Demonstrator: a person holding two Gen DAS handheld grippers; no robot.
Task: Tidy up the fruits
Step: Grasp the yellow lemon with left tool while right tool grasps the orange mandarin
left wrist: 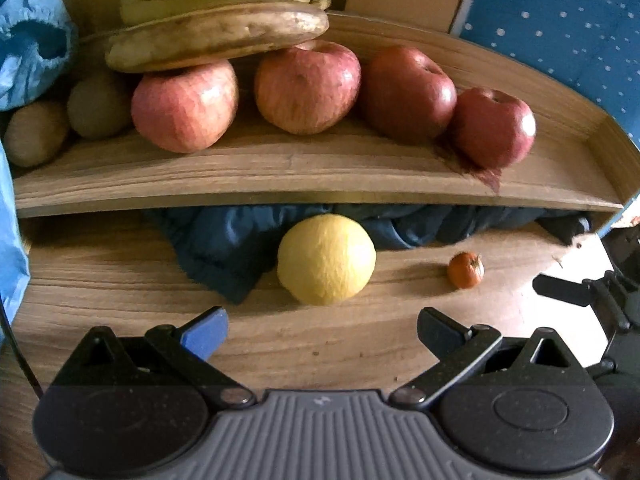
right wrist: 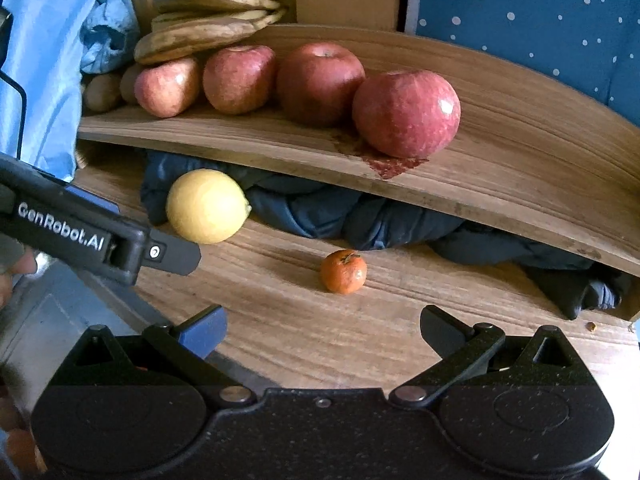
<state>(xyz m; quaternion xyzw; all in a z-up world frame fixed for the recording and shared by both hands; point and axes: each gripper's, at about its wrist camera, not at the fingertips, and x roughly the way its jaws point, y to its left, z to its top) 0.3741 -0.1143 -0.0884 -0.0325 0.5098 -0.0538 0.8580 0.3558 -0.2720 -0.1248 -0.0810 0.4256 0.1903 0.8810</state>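
Observation:
A yellow lemon [left wrist: 326, 259] lies on the wooden table just ahead of my open, empty left gripper [left wrist: 322, 330]; it also shows in the right wrist view [right wrist: 206, 206]. A small orange tangerine [right wrist: 343, 272] lies ahead of my open, empty right gripper [right wrist: 324, 330], and shows to the right in the left wrist view [left wrist: 465, 270]. On the raised wooden shelf [left wrist: 280, 176] sit several red apples [left wrist: 307, 86], kiwis [left wrist: 98, 106] at the left, and a bunch of bananas [left wrist: 218, 36] resting on the apples.
A dark blue cloth [right wrist: 360, 216] is bunched under the shelf behind the lemon. A light blue bag [left wrist: 34, 40] sits at the left. The left gripper's arm [right wrist: 80, 228] crosses the right wrist view. A blue dotted wall [right wrist: 540, 20] is behind.

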